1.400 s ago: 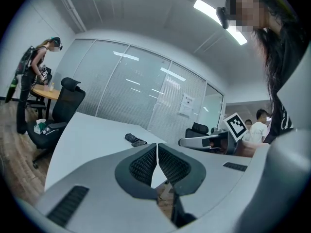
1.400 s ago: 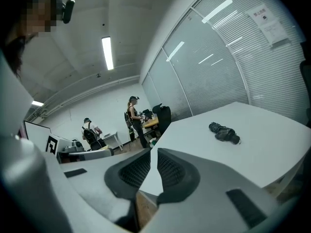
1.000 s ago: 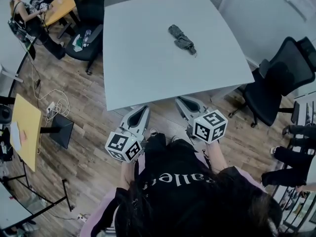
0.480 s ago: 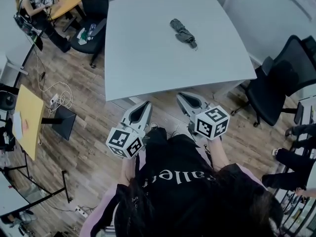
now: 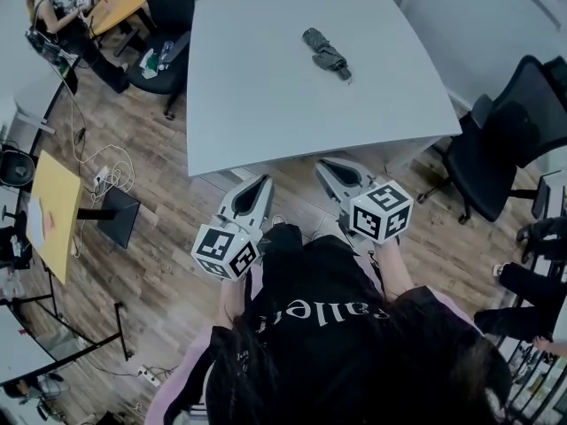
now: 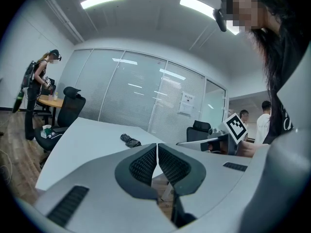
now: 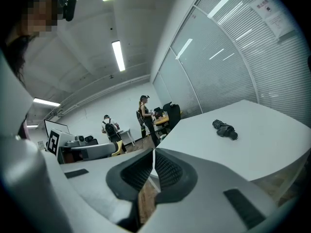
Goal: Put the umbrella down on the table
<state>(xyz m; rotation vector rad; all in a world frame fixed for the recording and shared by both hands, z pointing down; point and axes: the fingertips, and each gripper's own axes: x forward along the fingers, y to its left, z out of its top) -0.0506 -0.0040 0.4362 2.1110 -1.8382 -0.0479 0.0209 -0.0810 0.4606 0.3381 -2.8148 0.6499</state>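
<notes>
Folded dark fabric umbrella (image 5: 326, 53) lies on pale grey table (image 5: 266, 104); left hand-held gripper (image 5: 262, 182) and right hand-held gripper (image 5: 324, 166) both closed, empty.

Umbrella (image 5: 326, 53) — on table (image 5: 266, 104), well ahead of both sets of fingertips; left gripper (image 5: 263, 181), right gripper (image 5: 322, 164) side by side, short of its near edge.
</notes>
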